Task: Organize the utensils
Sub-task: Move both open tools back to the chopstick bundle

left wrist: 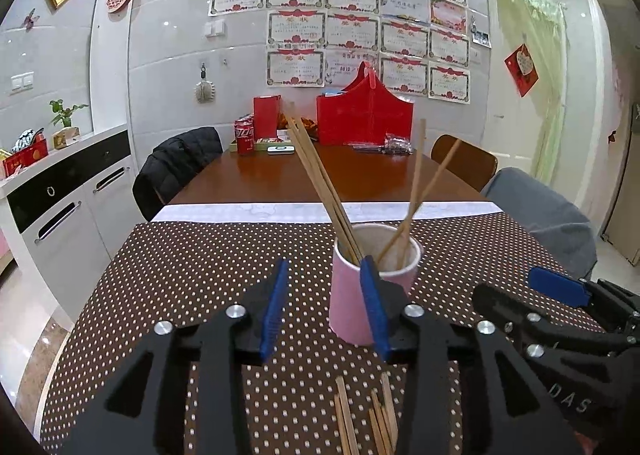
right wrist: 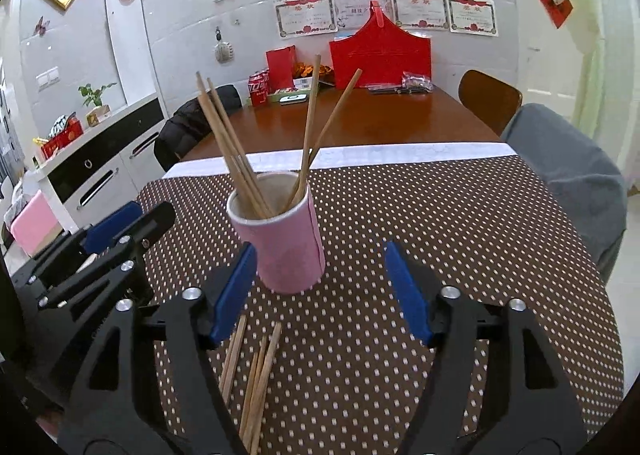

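A pink cup (left wrist: pixel 370 295) (right wrist: pixel 288 251) stands on the dotted tablecloth (left wrist: pixel 192 275) and holds several wooden chopsticks (left wrist: pixel 320 183) (right wrist: pixel 228 147) that lean outward. More chopsticks (left wrist: pixel 360 415) (right wrist: pixel 256 375) lie loose on the cloth in front of the cup, under the grippers. My left gripper (left wrist: pixel 324 267) is open just before the cup, its right pad overlapping the cup's front, with nothing held. My right gripper (right wrist: pixel 320 251) is open wider, to the right of the cup, also with nothing held. Each gripper shows at the edge of the other's view (left wrist: pixel 532 297) (right wrist: pixel 134 223).
Beyond the cloth the wooden table (left wrist: pixel 360 175) carries a red bag (left wrist: pixel 364 115), cola cans (left wrist: pixel 245 137) and small items by the wall. Chairs stand around it: one with a black jacket (left wrist: pixel 176 163), one grey-covered (left wrist: pixel 540 223). A white cabinet (left wrist: pixel 68 211) lines the left.
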{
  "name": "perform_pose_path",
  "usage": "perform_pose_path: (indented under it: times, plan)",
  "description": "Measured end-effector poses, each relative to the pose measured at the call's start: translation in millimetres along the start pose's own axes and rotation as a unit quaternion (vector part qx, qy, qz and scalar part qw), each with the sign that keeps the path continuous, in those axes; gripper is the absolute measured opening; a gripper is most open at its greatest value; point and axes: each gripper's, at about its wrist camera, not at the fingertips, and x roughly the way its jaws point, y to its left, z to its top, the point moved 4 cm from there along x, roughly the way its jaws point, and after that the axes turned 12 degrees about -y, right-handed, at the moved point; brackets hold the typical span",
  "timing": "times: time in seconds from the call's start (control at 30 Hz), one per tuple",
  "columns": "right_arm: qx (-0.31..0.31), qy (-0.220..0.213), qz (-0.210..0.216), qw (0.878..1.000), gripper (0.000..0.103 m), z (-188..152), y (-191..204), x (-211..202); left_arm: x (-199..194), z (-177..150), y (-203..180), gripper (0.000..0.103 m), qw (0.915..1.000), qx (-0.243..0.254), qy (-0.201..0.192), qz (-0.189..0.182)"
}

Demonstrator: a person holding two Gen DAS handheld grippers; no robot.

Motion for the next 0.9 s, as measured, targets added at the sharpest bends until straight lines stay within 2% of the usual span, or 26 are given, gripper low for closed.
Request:
perform_pose_path:
  times: [0.17, 0.4, 0.9]
  plan:
    - [-0.008, 0.010, -0.003, 1.000, 0.074, -13, 1, -15, -19, -9, -2, 0.040, 1.0000, -0.004, 0.007, -0.003]
    - [-0.008, 0.043, -0.007, 0.999, 0.076, -37, 0, -24, -31, -40, 3, 0.040, 0.9990, 0.004, 0.044, 0.003]
    - [-0.015, 0.158, -0.022, 0.987, 0.078, -111, 5, -4, -33, -98, 25, 0.040, 0.9914, -0.008, 0.129, 0.018]
